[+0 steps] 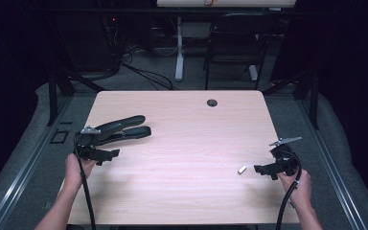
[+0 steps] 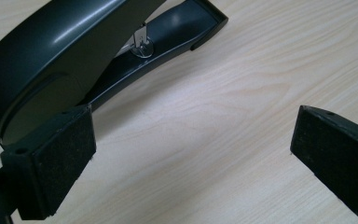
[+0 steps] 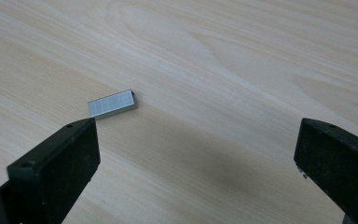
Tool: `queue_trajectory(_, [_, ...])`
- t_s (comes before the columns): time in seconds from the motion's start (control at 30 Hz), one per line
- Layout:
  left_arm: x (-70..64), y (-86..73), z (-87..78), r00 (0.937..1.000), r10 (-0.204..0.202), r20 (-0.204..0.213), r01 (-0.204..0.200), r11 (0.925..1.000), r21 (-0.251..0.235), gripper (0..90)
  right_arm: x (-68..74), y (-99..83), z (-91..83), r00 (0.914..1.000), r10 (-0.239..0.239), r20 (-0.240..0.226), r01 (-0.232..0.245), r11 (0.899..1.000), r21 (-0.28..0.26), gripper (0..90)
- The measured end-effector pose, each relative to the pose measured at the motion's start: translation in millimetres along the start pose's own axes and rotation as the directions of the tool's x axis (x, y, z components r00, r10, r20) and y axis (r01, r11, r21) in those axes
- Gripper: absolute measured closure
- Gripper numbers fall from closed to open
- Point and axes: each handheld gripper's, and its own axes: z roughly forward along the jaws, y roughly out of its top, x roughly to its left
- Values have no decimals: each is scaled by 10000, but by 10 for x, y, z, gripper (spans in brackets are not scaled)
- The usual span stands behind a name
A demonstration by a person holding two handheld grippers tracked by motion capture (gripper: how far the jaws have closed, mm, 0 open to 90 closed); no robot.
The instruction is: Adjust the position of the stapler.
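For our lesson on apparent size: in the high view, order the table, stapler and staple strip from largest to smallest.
1. table
2. stapler
3. staple strip
No two look alike.

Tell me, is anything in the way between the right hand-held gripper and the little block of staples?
Nothing visible is. The right hand-held gripper is open, and only bare table lies between it and the block of staples, which sits just past one jaw.

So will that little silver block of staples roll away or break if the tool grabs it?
The staple strip probably won't roll: it is boxy and lies flat on the table. It looks small and shiny, so it may slip between the right tool's wide-open pads. Its fine lines suggest many joined staples, which might snap apart if squeezed hard.
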Motion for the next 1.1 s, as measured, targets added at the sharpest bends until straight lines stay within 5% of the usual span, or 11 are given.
queue_trajectory(0.17, [58,42,-14,9988,138,471,-127,9996,-253,0,14,13,11,10000,-39,-92,40,10000,85,0])
queue_trajectory(0.7, [260,241,22,9992,80,386,-35,9933,-1151,0,24,21,38,10000,-83,-39,84,9999,150,0])
queue_trajectory(1.03, [342,390,144,9970,638,428,-596,9938,-943,0,29,21,62,10000,-53,-72,56,9993,367,0])
queue_trajectory(1.1, [348,414,175,9963,846,174,-827,9923,-921,0,30,22,63,9999,-70,-72,73,9993,374,0])
